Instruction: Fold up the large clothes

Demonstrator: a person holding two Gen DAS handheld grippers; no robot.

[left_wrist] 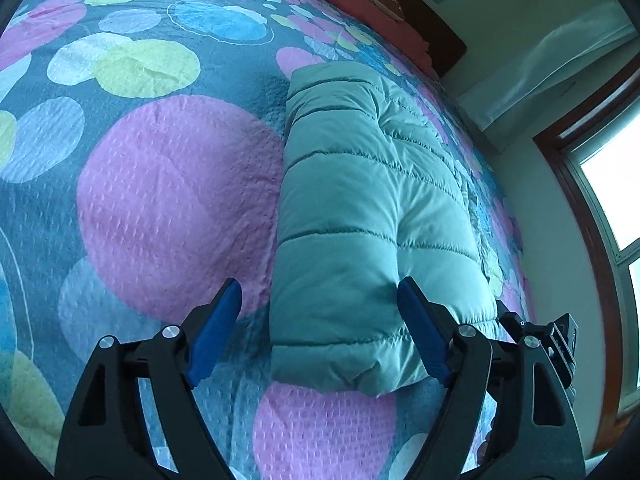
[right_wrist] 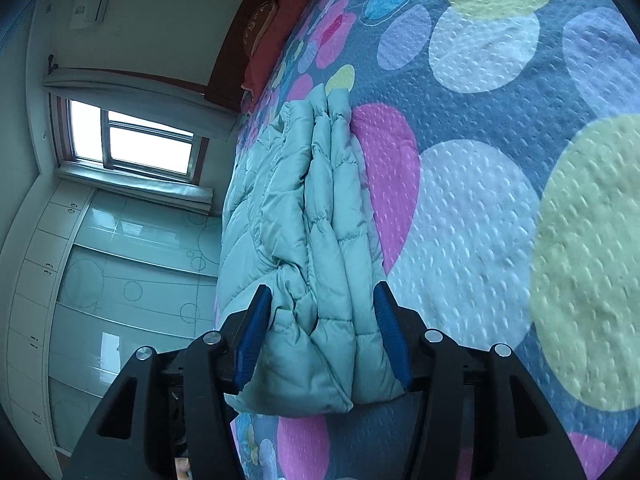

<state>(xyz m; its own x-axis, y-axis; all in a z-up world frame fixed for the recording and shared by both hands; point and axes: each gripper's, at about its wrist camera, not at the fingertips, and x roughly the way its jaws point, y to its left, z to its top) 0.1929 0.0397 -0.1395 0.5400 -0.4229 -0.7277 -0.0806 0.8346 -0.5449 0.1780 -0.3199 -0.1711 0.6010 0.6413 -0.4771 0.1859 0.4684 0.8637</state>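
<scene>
A light teal puffer jacket (left_wrist: 360,208) lies folded into a long bundle on the bed, near its right edge. My left gripper (left_wrist: 320,328) hovers open over the jacket's near end. Its left finger (left_wrist: 216,332) is over the bedspread and its right finger (left_wrist: 424,332) is over the jacket, so only the jacket's left part sits between them. In the right wrist view, the jacket's stacked layers (right_wrist: 320,240) fill the gap of my right gripper (right_wrist: 322,332). Both blue pads (right_wrist: 254,332) touch the fabric at the near end.
The bedspread (left_wrist: 168,200) is blue with big pink, yellow and white circles. A red pillow (left_wrist: 360,4) lies at the dark headboard. Past the bed's edge are a window (right_wrist: 140,140) and glossy wardrobe doors (right_wrist: 120,280). Part of the other gripper's black body (left_wrist: 560,340) shows at the jacket's right.
</scene>
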